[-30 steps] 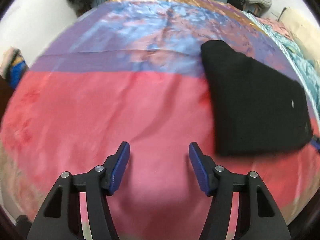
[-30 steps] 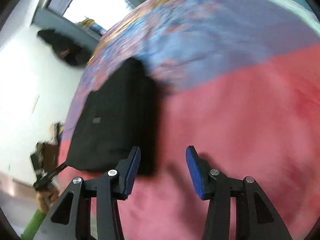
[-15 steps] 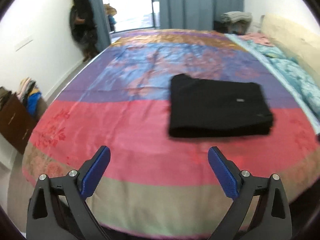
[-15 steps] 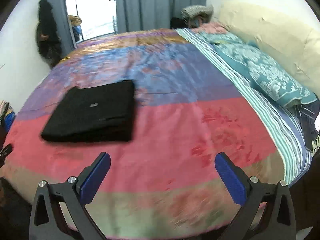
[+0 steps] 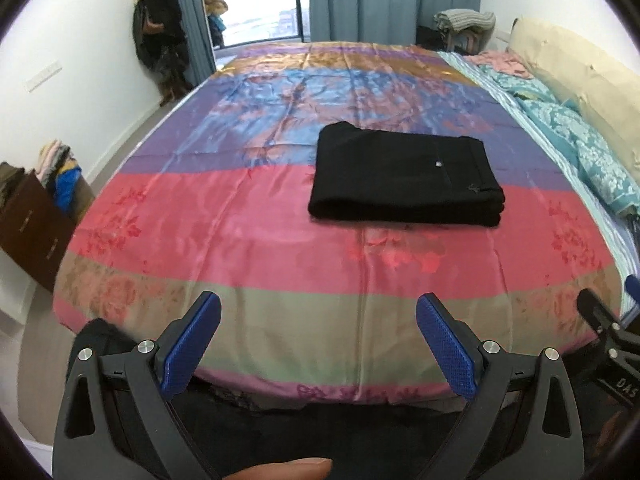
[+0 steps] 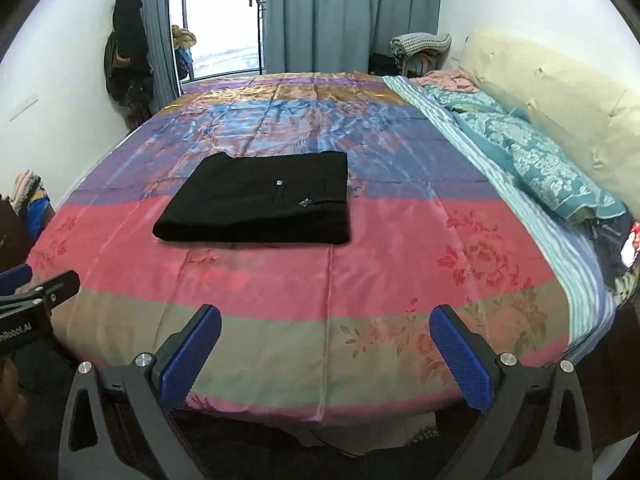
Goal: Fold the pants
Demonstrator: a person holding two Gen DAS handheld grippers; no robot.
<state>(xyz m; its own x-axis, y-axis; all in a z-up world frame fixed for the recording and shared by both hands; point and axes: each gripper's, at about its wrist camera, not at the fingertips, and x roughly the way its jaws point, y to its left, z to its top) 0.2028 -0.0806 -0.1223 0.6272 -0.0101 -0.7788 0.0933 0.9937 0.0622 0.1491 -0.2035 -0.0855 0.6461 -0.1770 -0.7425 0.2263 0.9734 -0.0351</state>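
Both grippers, left (image 5: 318, 340) and right (image 6: 325, 350), hang back from the bed (image 5: 280, 248), jaws just spread wide and empty; the black pants (image 5: 404, 178) lie on the bedspread, apparently fully folded, little evidently remaining.

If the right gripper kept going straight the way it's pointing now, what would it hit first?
Probably the striped bedspread, on its red band short of the folded black pants. The right gripper is open and empty, and nothing shows in between. Depth is hard to judge.
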